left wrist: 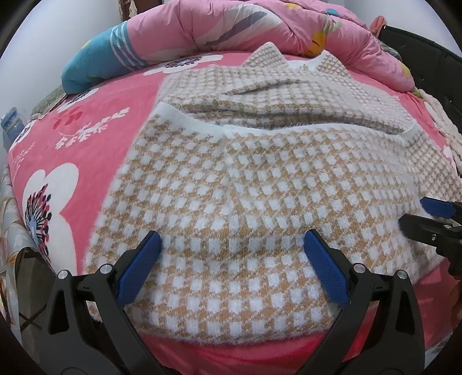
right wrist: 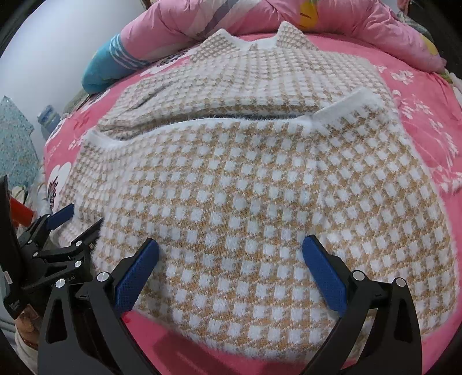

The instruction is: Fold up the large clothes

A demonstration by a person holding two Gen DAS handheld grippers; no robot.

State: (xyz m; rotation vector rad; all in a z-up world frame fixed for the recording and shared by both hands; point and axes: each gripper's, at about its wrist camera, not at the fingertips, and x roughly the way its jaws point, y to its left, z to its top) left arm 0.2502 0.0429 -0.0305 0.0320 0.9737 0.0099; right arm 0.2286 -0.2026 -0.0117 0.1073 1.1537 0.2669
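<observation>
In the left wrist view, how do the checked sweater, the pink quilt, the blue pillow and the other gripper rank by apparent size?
1. checked sweater, by far the largest.
2. pink quilt, a long band at the back.
3. blue pillow and right gripper: both look small; the gripper is nearer and cut by the edge, so I do not rank them.

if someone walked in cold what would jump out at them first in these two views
The fluffy tan-and-white checked knit sweater fills the middle, its lower part folded up so the white ribbed hem crosses the body. It lies on a bright pink floral bedsheet, with a rumpled pink quilt bunched behind the collar. Both blue-padded grippers, left gripper and right gripper, hover open over the near edge.
</observation>
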